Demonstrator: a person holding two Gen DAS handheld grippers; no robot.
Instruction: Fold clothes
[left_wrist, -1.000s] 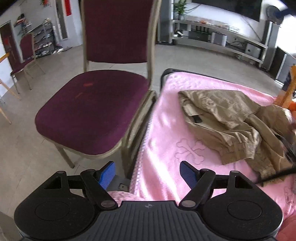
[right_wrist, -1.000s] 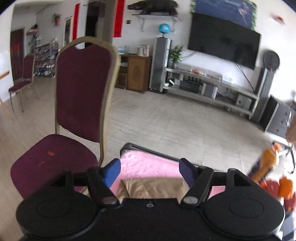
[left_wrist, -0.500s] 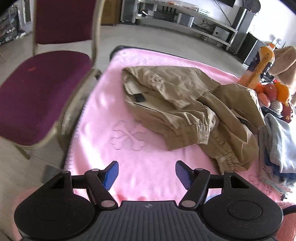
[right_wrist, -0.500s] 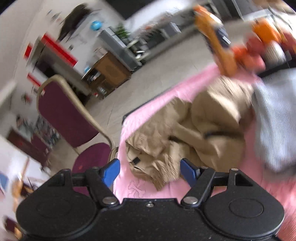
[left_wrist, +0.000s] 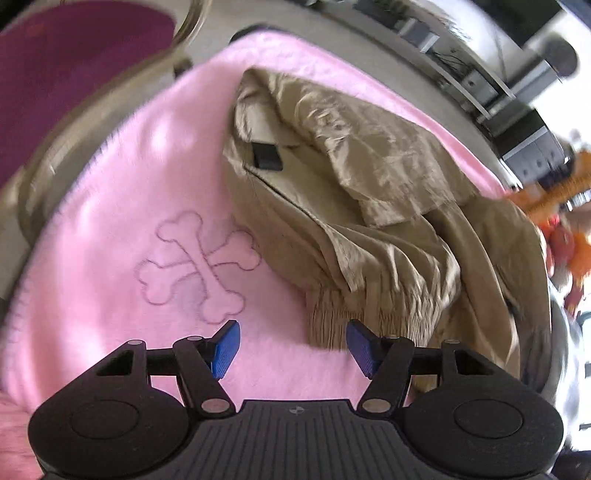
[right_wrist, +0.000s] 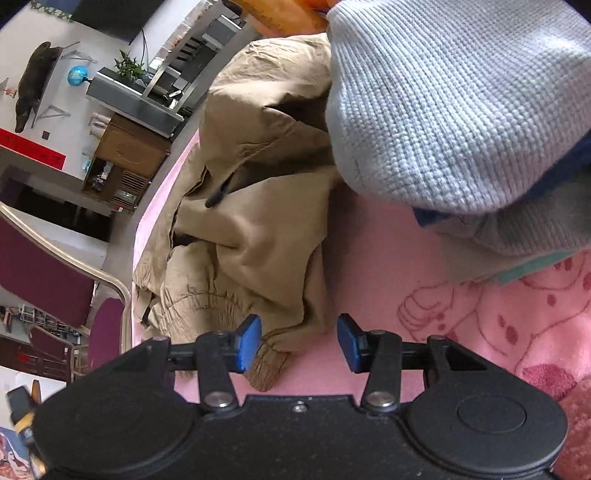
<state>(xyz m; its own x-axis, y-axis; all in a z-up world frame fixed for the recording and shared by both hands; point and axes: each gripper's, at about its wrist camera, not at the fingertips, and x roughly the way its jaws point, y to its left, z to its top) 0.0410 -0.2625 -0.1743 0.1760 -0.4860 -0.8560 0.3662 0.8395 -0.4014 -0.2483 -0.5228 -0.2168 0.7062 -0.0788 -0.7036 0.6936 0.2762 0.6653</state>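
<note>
- The khaki jacket lies crumpled on the pink blanket that covers the worktop. In the left wrist view it lies ahead of the left tongs and off to their right.
- In that view its long axis runs on a slant, from the collar end far ahead and slightly left to the gathered cuff close in front of the tongs.
- A small black tab shows near the far end of the jacket, inside the open front.
- The left tongs hang over the blanket with their blue pads apart and closing. The ribbed cuff lies just ahead of the right pad, and nothing is pinched between them.
- A crossed-bones pattern stitched into the blanket lies just ahead of the left pad.
- In the right wrist view the jacket stretches away ahead and to the left of the right tongs, its elastic hem bunched near the left pad.
- A second ribbed cuff reaches down beside the left pad of the right tongs. These jaws are closing too, and the right pad stands clear of the cloth, so the cuff is not gripped.
- A pale blue knitted garment is piled ahead and to the right of the right tongs, its edge lying against the jacket.
- A maroon chair stands off the blanket's far left edge.
</note>
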